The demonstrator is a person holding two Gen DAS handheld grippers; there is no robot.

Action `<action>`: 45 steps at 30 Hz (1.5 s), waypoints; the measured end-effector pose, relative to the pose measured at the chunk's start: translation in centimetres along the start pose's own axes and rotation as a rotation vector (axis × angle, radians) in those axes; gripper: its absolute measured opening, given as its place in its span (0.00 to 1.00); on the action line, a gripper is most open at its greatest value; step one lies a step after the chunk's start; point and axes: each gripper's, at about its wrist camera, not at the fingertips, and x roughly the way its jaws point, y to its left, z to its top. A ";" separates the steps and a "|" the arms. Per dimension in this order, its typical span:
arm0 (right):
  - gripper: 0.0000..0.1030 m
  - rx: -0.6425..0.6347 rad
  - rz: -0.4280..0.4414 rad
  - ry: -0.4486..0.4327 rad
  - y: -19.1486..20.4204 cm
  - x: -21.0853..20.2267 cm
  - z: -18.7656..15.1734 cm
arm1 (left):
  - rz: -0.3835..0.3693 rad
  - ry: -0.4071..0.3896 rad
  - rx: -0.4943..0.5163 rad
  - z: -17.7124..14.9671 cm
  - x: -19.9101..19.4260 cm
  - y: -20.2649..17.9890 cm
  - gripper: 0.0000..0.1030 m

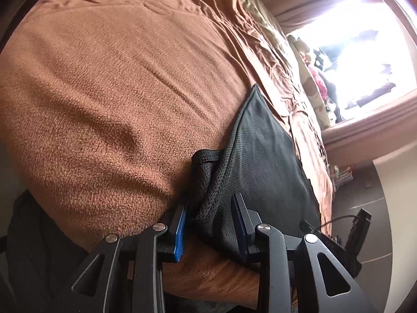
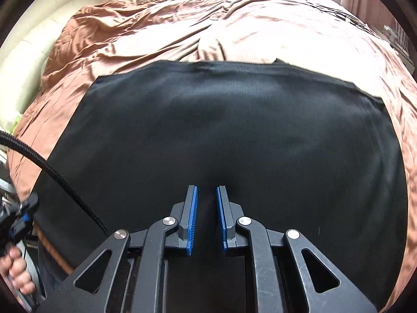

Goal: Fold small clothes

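A black mesh garment (image 2: 221, 125) lies spread flat on a brown blanket (image 2: 182, 34) that covers a bed. My right gripper (image 2: 207, 190) hovers low over the garment's near middle, its blue pads (image 2: 193, 208) a narrow gap apart with only flat fabric showing between them. In the left wrist view the same garment (image 1: 260, 156) runs along the blanket (image 1: 117, 91) near the bed's edge. My left gripper (image 1: 211, 206) is open wide, and the garment's bunched, rolled corner (image 1: 206, 172) sits between its fingers.
A bright window (image 1: 365, 52) and soft toys (image 1: 312, 78) lie past the bed. Tiled floor (image 1: 370, 208) holds a black device with a cable (image 1: 359, 224). A braided cable (image 2: 60, 177) and a person's hand (image 2: 15, 271) sit at the left, beside a cream padded wall (image 2: 31, 52).
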 end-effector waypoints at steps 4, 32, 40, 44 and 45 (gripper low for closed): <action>0.08 0.002 -0.001 0.011 0.3 1.7 1.9 | 0.012 -0.014 -0.038 -0.2 0.0 0.1 0.31; 0.04 0.049 0.053 0.040 -0.8 3.8 6.4 | -0.094 0.002 -0.074 0.2 -1.0 -0.3 0.07; 0.04 -0.014 0.123 0.085 0.1 1.2 1.2 | -0.223 -0.019 -0.004 1.1 -2.7 -4.1 0.07; 0.04 -0.022 0.136 0.108 -0.2 0.7 -1.6 | -0.279 -0.028 0.053 1.7 -3.3 -6.7 0.07; 0.04 -0.025 0.136 0.098 -0.3 0.4 -2.3 | -0.288 -0.029 0.064 1.8 -3.4 -7.2 0.07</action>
